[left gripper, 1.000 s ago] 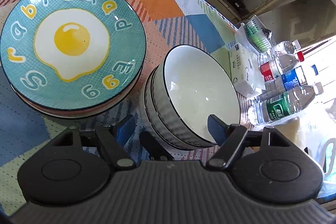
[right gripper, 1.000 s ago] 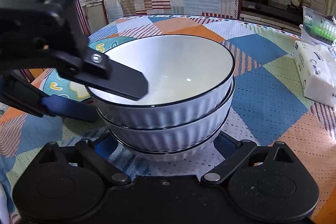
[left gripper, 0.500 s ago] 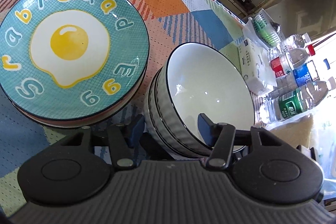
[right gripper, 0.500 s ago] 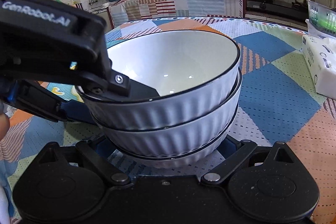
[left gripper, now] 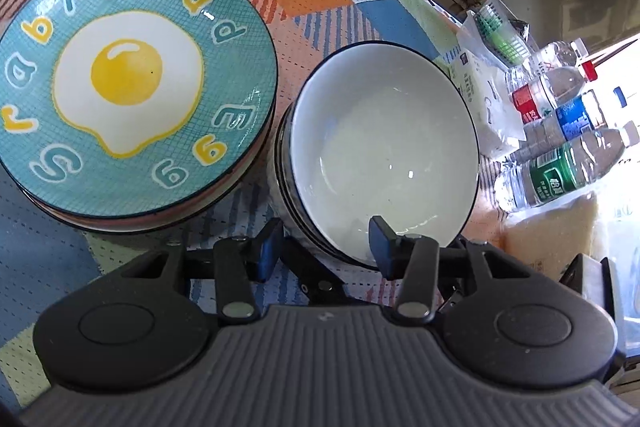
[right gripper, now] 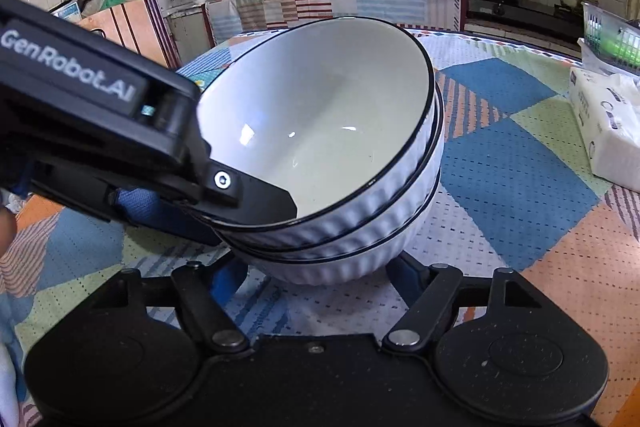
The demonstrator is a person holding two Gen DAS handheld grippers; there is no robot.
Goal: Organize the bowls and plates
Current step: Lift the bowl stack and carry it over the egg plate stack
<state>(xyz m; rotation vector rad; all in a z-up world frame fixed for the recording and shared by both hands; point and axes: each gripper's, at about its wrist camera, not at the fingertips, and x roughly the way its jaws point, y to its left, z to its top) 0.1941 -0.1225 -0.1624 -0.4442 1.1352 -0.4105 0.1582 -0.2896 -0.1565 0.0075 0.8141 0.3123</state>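
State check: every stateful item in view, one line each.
bowl stack: three nested, empty, tipped off level.
top bowl: rim between the left jaws.
left gripper: jaws have just been closing on the top bowl's rim, one inside, one outside.
right gripper: jaws have just been closing either side of the bottom bowl; contact not visible.
plates: stacked flat, egg plate on top.
bottles: lying down, capped.
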